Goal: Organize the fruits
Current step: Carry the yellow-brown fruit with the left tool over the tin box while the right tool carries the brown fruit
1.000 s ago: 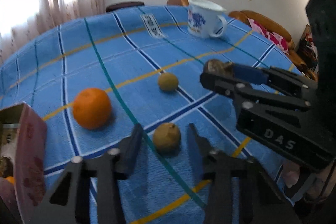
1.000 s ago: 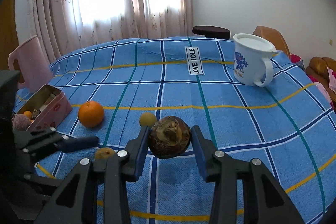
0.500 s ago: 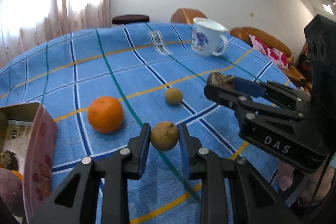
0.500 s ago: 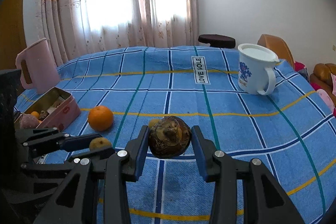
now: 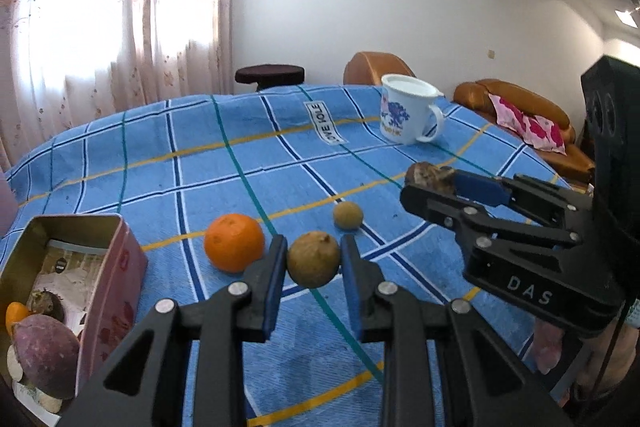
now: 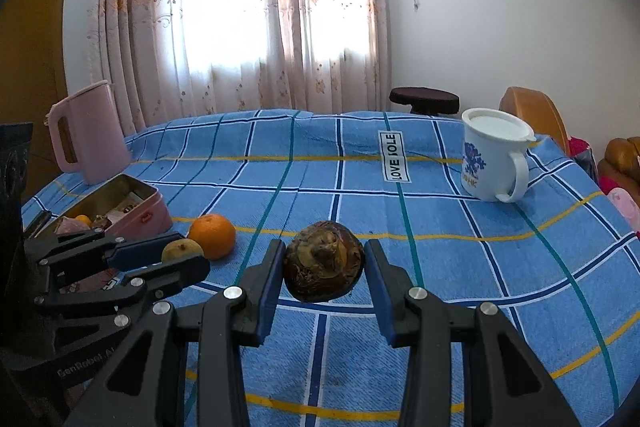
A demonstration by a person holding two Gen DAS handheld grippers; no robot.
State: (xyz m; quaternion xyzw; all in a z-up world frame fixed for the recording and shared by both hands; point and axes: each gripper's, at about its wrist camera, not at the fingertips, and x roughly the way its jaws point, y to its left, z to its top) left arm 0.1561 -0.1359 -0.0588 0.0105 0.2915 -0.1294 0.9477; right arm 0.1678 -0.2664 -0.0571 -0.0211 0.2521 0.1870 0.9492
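My left gripper [image 5: 313, 267] is shut on a small tan round fruit [image 5: 313, 259] and holds it above the blue checked cloth; it also shows in the right wrist view [image 6: 182, 249]. My right gripper [image 6: 324, 267] is shut on a dark brown rough fruit [image 6: 324, 267], held above the cloth; that fruit shows at the right in the left wrist view [image 5: 428, 175]. An orange [image 5: 233, 242] and a second small tan fruit [image 5: 348, 215] lie on the cloth. A pink tin box [image 5: 108, 267] at the left holds a purple fruit [image 5: 44, 351] and other pieces.
A white mug with a blue print [image 6: 494, 159] stands at the back right. A pink jug [image 6: 90, 135] stands at the back left behind the tin [image 6: 136, 215]. A stool [image 6: 424, 99] and orange chairs lie beyond the table's far edge.
My left gripper closed on the small tan fruit and lifted it off the cloth. My right gripper rose with the brown fruit still in it.
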